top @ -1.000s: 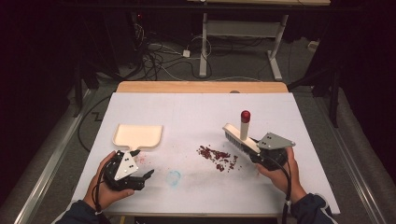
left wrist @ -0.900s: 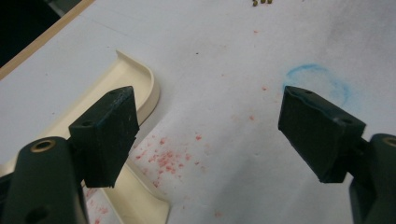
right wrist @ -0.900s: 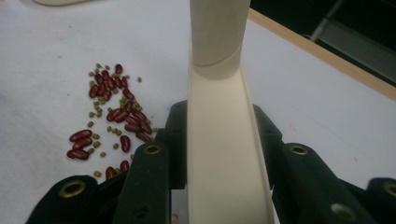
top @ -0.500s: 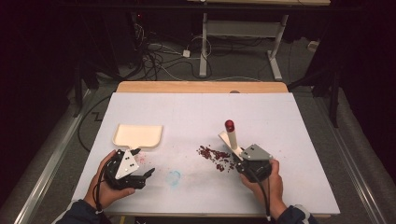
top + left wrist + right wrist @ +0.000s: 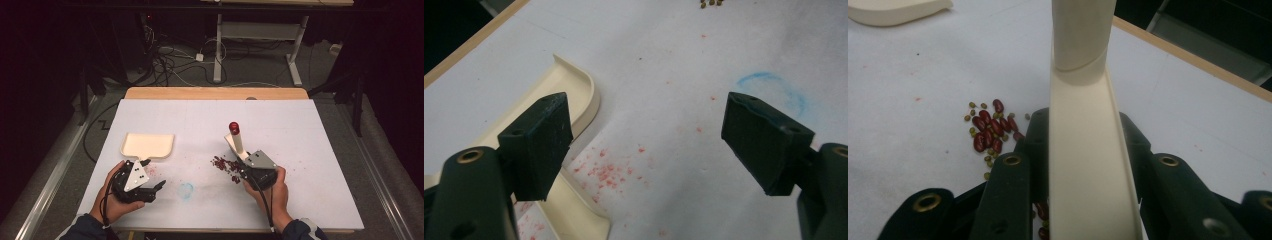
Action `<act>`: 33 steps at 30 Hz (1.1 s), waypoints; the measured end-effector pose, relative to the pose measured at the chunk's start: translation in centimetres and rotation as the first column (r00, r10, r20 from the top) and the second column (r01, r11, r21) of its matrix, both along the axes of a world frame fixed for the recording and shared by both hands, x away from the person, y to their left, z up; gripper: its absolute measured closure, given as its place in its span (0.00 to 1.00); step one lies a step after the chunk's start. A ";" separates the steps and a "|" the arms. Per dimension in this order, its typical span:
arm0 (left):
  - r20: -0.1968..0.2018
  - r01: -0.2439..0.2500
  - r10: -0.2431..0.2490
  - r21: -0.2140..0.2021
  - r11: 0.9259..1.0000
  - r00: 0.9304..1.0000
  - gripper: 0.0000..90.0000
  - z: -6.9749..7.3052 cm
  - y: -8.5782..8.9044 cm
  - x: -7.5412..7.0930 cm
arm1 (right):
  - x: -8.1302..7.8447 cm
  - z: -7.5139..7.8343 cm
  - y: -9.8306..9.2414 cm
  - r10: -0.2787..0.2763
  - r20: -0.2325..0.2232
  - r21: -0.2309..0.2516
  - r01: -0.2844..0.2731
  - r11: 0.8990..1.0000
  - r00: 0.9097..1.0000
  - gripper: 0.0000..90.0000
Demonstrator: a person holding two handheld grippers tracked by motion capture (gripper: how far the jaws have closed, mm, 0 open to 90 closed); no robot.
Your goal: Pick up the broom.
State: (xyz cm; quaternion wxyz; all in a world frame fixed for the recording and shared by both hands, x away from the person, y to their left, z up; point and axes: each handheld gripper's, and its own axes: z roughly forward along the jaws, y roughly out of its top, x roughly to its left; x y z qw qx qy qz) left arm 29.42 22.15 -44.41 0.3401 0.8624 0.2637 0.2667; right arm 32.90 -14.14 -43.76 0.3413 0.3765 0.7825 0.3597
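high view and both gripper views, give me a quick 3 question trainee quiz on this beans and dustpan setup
1. True or false: the right gripper is shut on the cream brush.
2. What lies on the white table just left of the right gripper?
A. a heap of red and green beans
B. a blue cup
C. a folded cloth
3. How do the left gripper's jaws stand, and is the cream dustpan between them?

Key
1. True: its jaws clamp the brush's flat part.
2. A: the beans.
3. Open and wide apart; the dustpan lies beside and under one jaw, not gripped.
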 end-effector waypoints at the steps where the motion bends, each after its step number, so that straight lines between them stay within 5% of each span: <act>1: -0.001 0.000 0.000 -0.001 1.000 1.000 0.22 0.0 0.0 0.0 | 0.0 0.2 -0.3 0.001 0.000 0.013 -0.001 1.000 1.000 0.76; 8: -0.001 0.004 -0.004 0.004 1.000 1.000 0.22 -0.1 -0.1 -0.1 | -0.3 2.0 -2.4 0.084 0.016 0.126 -0.086 0.988 0.996 0.76; 9: 0.000 0.005 -0.005 0.003 1.000 1.000 0.22 -0.1 -0.1 -0.1 | -0.4 2.2 -2.8 0.120 0.016 0.146 -0.122 0.982 0.993 0.76; 10: -0.001 0.005 -0.005 0.002 1.000 1.000 0.22 -0.1 0.0 -0.1 | -0.8 2.5 -3.5 0.211 0.018 0.178 -0.211 0.961 0.977 0.76; 12: -0.003 0.005 -0.005 0.004 1.000 1.000 0.22 -0.1 0.0 -0.1 | -1.0 2.7 -3.9 0.294 0.019 0.195 -0.292 0.936 0.956 0.76; 13: -0.004 0.006 -0.006 0.005 1.000 1.000 0.22 -0.1 0.0 0.0 | -1.2 2.8 -4.0 0.358 0.022 0.200 -0.355 0.913 0.933 0.76; 15: -0.002 0.006 -0.006 0.006 1.000 1.000 0.22 -0.1 0.0 -0.1 | -1.4 2.7 -3.9 0.433 0.002 0.191 -0.426 0.884 0.901 0.76; 19: -0.001 0.000 0.000 0.003 1.000 1.000 0.22 -0.1 0.1 -0.1 | -1.6 1.5 -3.2 0.596 -0.039 0.203 -0.578 0.791 0.802 0.76; 21: -0.003 0.000 0.000 0.003 1.000 1.000 0.22 -0.1 0.1 -0.1 | -1.5 0.8 -2.7 0.645 -0.059 0.198 -0.625 0.755 0.762 0.76; 22: -0.003 0.001 -0.001 0.002 1.000 1.000 0.22 -0.1 0.1 -0.1 | -1.5 0.8 -2.7 0.645 -0.059 0.198 -0.625 0.755 0.762 0.76; 23: -0.004 0.002 -0.002 0.002 1.000 1.000 0.22 -0.2 0.1 -0.1 | -1.4 0.5 -2.5 0.675 -0.070 0.187 -0.655 0.732 0.734 0.76; 24: -0.004 0.003 -0.003 0.004 1.000 1.000 0.22 -0.2 0.1 -0.1 | -1.0 -0.2 -2.3 0.717 -0.085 0.179 -0.698 0.694 0.691 0.76; 25: -0.005 0.004 -0.004 0.004 1.000 1.000 0.22 -0.2 0.1 -0.1 | -0.7 -0.6 -2.4 0.739 -0.092 0.179 -0.719 0.672 0.667 0.76; 26: -0.006 0.004 -0.004 0.004 1.000 1.000 0.22 -0.2 0.0 0.0 | -0.4 -0.9 -2.6 0.752 -0.091 0.185 -0.731 0.657 0.653 0.76; 27: -0.008 0.005 -0.005 0.005 1.000 1.000 0.22 -0.2 0.0 0.0 | 0.0 -1.0 -2.8 0.761 -0.085 0.201 -0.737 0.645 0.643 0.76; 28: -0.009 0.006 -0.006 0.006 1.000 1.000 0.22 -0.2 0.0 0.0 | 0.0 -1.0 -2.8 0.761 -0.085 0.201 -0.737 0.645 0.643 0.76; 29: -0.010 0.008 -0.008 0.006 1.000 1.000 0.22 -0.2 0.0 0.0 | 0.9 -0.9 -3.4 0.751 -0.088 0.197 -0.727 0.658 0.655 0.76; 30: -0.011 0.010 -0.010 0.006 1.000 1.000 0.22 -0.3 0.0 0.0 | 0.9 -0.9 -3.4 0.751 -0.088 0.197 -0.727 0.658 0.655 0.76; 33: -0.013 0.015 -0.015 0.011 1.000 1.000 0.22 -0.3 -0.1 0.1 | 2.9 -1.2 -4.6 0.734 -0.089 0.225 -0.704 0.673 0.673 0.76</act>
